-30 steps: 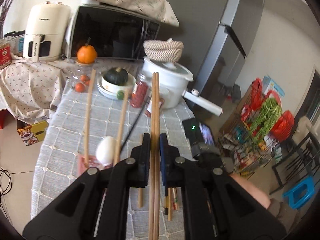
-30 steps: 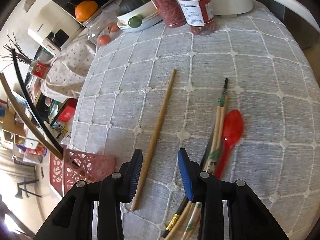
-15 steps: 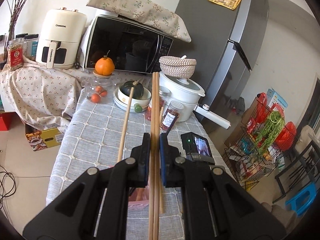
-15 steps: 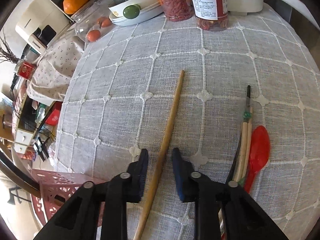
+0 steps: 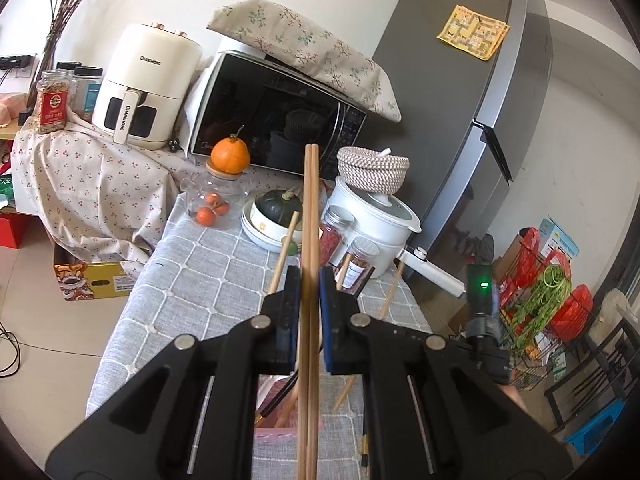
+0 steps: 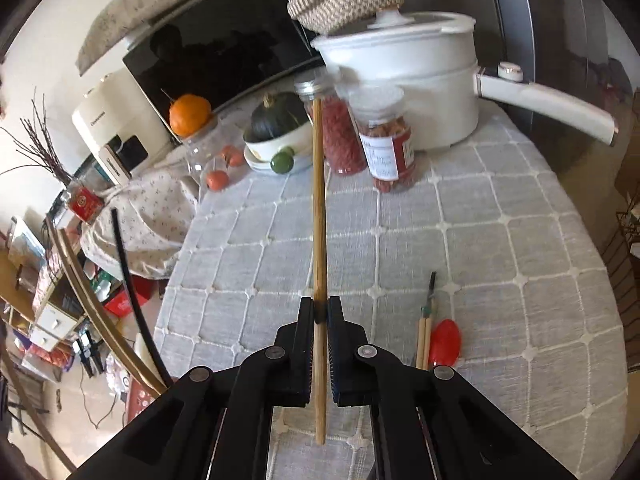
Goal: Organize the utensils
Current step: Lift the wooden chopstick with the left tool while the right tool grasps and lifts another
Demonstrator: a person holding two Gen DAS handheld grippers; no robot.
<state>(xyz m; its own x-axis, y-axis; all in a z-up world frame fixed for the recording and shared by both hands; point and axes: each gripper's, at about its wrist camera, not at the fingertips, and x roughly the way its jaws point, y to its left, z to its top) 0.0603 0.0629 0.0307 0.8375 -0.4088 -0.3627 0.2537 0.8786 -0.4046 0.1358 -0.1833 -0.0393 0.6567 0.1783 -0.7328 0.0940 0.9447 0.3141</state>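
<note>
Utensils: we log a pair of long wooden chopsticks (image 5: 310, 240) clamped between the jaws of the left gripper (image 5: 309, 280), the two sticks lying side by side and pointing forward toward the microwave (image 5: 276, 116). We see the right gripper (image 6: 321, 312) with its jaws pressed together on a single wooden chopstick (image 6: 319, 208); the figures show these jaws closing within the last second, and the stick sits between them, its far end raised in front of the red-filled jar (image 6: 340, 136), its near end hanging clear above the table (image 6: 500, 248). On the grey checked tablecloth, just right of the right gripper, we note a red spoon (image 6: 444, 342) lying touching a small bundle of chopsticks (image 6: 425, 328). Below the left gripper, a pink perforated basket (image 5: 276, 390) shows with sticks leaning out of it. A white pot (image 6: 416, 76) stands at the far end of the table.
</note>
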